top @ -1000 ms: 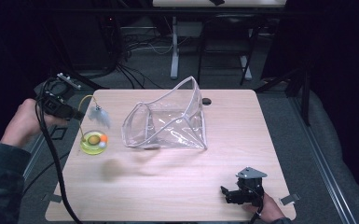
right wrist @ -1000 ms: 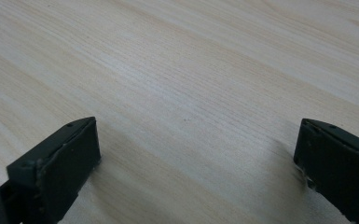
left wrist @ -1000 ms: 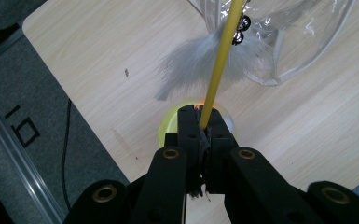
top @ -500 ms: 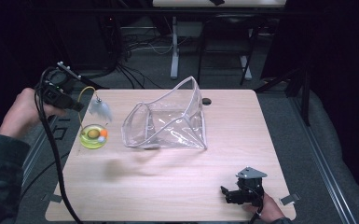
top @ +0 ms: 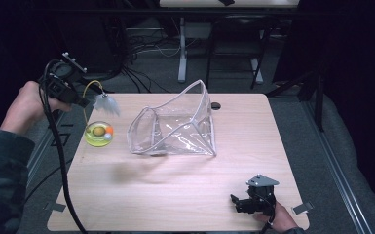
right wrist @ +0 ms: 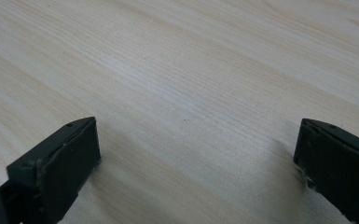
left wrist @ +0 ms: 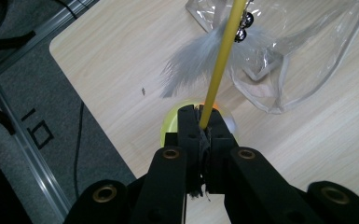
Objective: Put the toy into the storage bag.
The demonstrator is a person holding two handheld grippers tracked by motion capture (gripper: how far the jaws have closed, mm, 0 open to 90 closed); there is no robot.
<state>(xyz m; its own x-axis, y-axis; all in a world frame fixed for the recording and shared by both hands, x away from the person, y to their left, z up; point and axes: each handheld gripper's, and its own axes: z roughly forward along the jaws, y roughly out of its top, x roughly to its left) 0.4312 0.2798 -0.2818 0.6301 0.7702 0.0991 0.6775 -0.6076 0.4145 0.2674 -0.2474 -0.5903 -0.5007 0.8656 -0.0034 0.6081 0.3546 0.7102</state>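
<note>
High view | left gripper [top: 80, 100] jaws clamp yellow wand [left wrist: 219, 65] over table [top: 175, 195] edge | right gripper [top: 238, 204] jaws wide, empty

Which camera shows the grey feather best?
The left gripper view. There the feather is big and close, fluffy beside the yellow stick that the left gripper pinches. The high view shows the feather small and blurry above the table. The right gripper view looks at bare wood.

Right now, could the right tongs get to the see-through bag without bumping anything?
Probably yes. The right tongs rest open on the table's near edge, and only bare table lies between them and the clear bag. The left tongs, holding the feather toy, are off at the far side.
</note>
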